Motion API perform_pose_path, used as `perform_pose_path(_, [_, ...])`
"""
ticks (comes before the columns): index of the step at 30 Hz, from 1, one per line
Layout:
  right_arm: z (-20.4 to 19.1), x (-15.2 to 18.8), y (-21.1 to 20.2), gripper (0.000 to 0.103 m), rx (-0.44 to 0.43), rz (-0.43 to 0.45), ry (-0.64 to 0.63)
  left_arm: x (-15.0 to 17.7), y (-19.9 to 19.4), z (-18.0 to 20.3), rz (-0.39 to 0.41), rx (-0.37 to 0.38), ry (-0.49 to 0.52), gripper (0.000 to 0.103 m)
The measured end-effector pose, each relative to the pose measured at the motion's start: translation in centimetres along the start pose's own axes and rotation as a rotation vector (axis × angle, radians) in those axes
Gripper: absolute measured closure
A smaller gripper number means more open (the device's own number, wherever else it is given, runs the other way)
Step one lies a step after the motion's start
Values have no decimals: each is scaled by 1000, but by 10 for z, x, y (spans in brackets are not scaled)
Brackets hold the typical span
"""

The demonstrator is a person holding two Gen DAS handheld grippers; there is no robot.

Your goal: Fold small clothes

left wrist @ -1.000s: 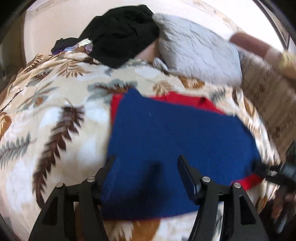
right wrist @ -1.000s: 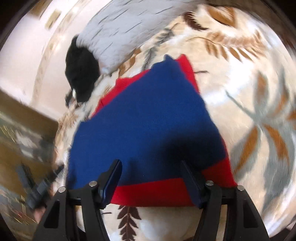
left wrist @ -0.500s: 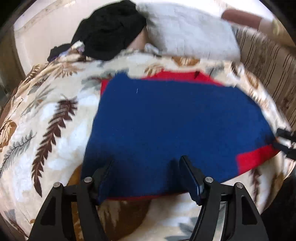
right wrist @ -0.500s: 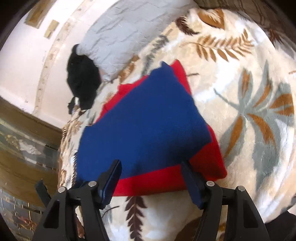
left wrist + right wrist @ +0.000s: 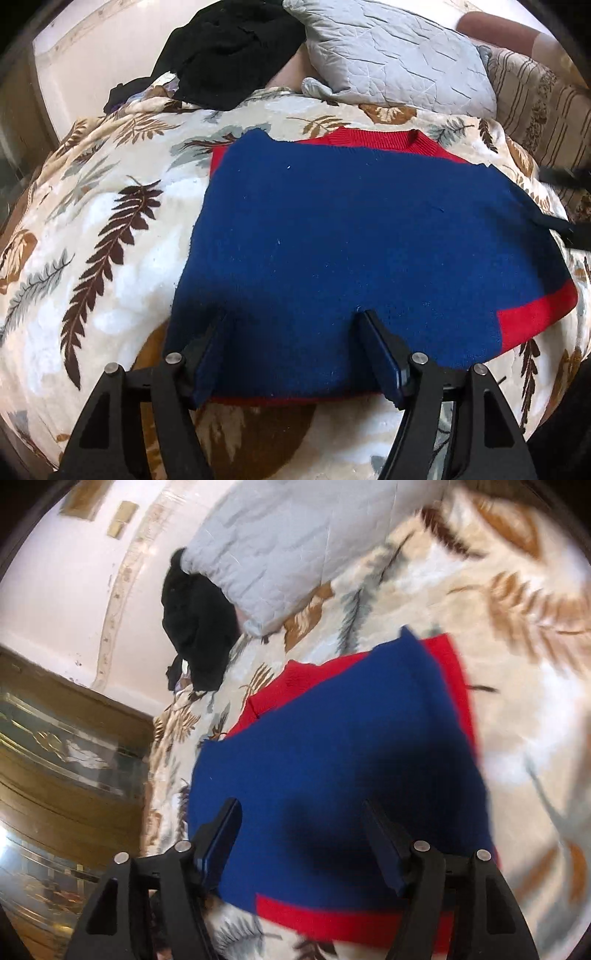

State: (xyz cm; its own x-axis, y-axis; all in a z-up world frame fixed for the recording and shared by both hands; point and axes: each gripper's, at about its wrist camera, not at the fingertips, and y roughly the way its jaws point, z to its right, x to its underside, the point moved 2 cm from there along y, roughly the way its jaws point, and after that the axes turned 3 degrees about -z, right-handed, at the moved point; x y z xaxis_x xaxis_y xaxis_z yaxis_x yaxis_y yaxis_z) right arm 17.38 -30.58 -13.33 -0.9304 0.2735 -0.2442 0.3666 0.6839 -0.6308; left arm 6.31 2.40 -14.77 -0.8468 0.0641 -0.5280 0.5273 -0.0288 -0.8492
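Our left hand-held gripper (image 5: 291, 336) has just been spreading its jaws; both it and the right hand-held gripper (image 5: 301, 823) stand released, clasping nothing, over the near edge of one blue-and-red sweater (image 5: 354, 236) lying flat on the leaf-patterned blanket (image 5: 96, 221). Beyond the sweater lie one grey pillow (image 5: 395, 55) and one black garment (image 5: 229, 48).

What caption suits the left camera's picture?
Open left gripper over a blue-and-red sweater spread on a leaf-print blanket.
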Motion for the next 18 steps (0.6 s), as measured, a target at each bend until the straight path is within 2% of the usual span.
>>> perform_pose_path(1, [5, -10, 6, 31, -1, -9, 6, 0, 1, 0, -1, -1, -3, 30])
perform_pose_path(3, [29, -36, 14, 32, 87, 39, 48, 0, 2, 0, -2, -3, -1, 29])
perform_pose_path(5, [56, -46, 5, 34, 14, 109, 219, 1, 1, 0, -8, -7, 4, 29])
perform_pose_path(6, [58, -45, -10, 33, 47, 171, 242, 1, 1, 0, -12, -7, 6, 29])
perform_pose_path(8, [46, -36, -29, 31, 120, 242, 172, -2, 2, 0, -16, 2, -3, 29])
perform_pose_path(11, [31, -1, -43, 30, 93, 218, 122, -4, 2, 0, -19, 4, -14, 28])
perform_pose_path(14, [15, 55, -49, 29, 44, 165, 81, -5, 2, 1, -20, -1, -14, 28])
perform_pose_path(16, [11, 95, -47, 24, 0, 139, 94, -4, 0, 0, -22, 0, -18, 28])
perform_pose_path(18, [11, 130, -40, 23, -26, 108, 121, -4, 0, 0, -28, 1, -24, 28])
